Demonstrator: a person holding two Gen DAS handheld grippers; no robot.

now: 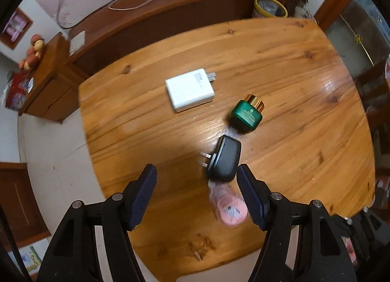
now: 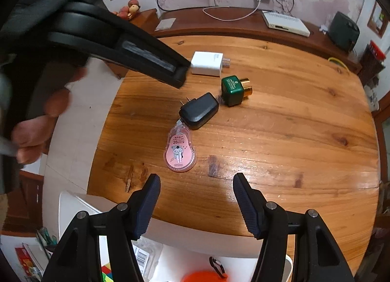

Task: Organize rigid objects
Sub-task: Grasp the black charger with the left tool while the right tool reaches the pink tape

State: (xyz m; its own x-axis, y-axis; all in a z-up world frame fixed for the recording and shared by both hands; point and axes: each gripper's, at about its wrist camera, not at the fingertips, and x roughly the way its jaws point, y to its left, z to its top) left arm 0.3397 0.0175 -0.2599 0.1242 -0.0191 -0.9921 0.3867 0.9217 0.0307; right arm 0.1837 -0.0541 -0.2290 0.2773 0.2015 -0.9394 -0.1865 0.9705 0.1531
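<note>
On the round wooden table (image 1: 304, 111) lie a white charger (image 1: 189, 89), a green bottle with a gold cap (image 1: 247, 114), a black plug adapter (image 1: 224, 159) and a pink correction-tape dispenser (image 1: 228, 206). My left gripper (image 1: 197, 172) hangs open above the table, pointing down; the black adapter and pink dispenser show below it, close to its right finger, untouched. In the right wrist view the same charger (image 2: 207, 62), bottle (image 2: 234, 90), adapter (image 2: 198, 110) and dispenser (image 2: 180, 151) lie ahead of my open, empty right gripper (image 2: 196, 181). One of the left gripper's fingers (image 2: 170, 67) reaches in from the upper left.
A hand (image 2: 36, 123) holds the left gripper at the left edge. A white bin (image 2: 73, 204) with an orange object (image 2: 204, 276) and a coloured cube (image 2: 107, 274) sits below the table's near edge. A dark wooden cabinet (image 2: 219, 26) with a white box (image 2: 285, 23) stands behind.
</note>
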